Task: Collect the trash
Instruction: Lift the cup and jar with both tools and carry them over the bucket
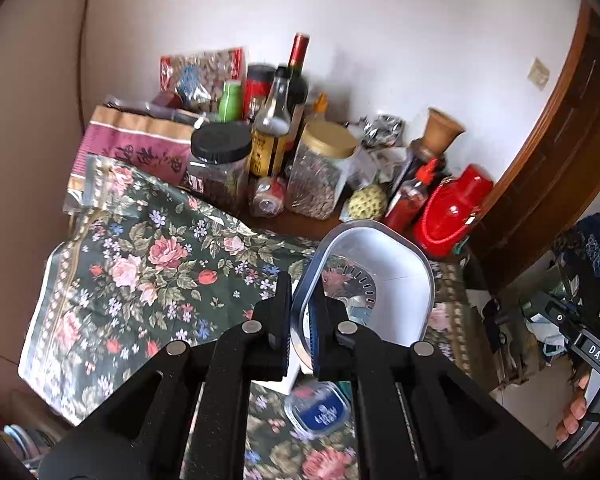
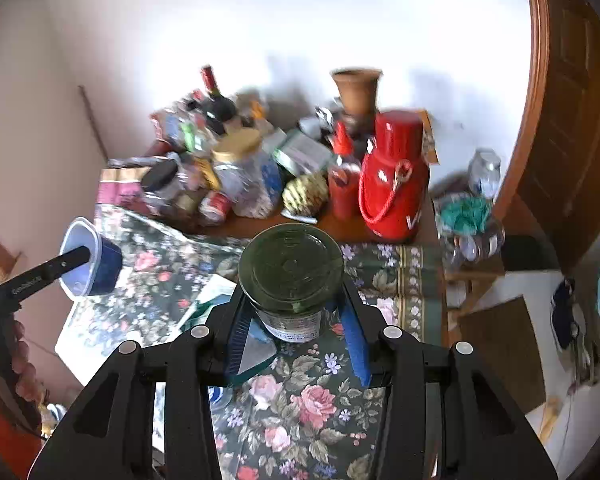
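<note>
Left wrist view: left gripper (image 1: 302, 312) tilted down over floral tablecloth (image 1: 148, 264), pinched tight on white tub (image 1: 396, 264) rim. Right gripper (image 2: 296, 312) angled down above same cloth, clamped around green jar (image 2: 292, 268).

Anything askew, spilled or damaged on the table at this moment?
No spill or damage shows. The floral tablecloth lies rumpled and skewed, leaving bare wood by the jars. A small red can lies on its side between the jars. The left gripper pinches the empty white tub by its rim; the right gripper holds a green bottle.

I see a glossy plastic tub (image 1: 384, 280), a smooth green glass jar (image 2: 292, 268), matt floral cloth (image 1: 140, 264), and at two o'clock a shiny red jug (image 1: 452, 212).
</note>
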`<state>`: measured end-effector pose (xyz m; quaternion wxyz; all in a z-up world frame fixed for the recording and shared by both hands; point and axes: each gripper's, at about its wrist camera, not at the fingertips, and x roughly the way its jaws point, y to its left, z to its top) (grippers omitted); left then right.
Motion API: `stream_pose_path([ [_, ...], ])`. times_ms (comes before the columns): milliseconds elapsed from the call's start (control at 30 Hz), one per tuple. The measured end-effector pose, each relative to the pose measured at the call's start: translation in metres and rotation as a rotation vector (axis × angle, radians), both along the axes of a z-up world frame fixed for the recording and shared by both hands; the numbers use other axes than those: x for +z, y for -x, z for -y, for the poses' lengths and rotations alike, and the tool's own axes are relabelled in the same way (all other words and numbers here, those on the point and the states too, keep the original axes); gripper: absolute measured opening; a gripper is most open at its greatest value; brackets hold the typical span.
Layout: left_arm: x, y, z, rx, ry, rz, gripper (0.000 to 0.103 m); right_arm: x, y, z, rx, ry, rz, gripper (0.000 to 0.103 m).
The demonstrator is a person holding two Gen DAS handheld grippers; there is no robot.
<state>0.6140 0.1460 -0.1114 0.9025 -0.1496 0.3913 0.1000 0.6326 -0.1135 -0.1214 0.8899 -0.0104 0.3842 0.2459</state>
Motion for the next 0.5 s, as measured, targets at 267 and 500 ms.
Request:
stream_pose_path([
  [267,0.041,0.059,0.036,0.007,-0.015,0.088,0.007,0.034,0.048,0.011,0.072,-0.039,0.092,0.039],
  [500,0.068,0.105,0.042,-0.02,-0.033,0.162,0.007,0.055,0.098,0.006,0.082,-0.051,0.173,0.039],
])
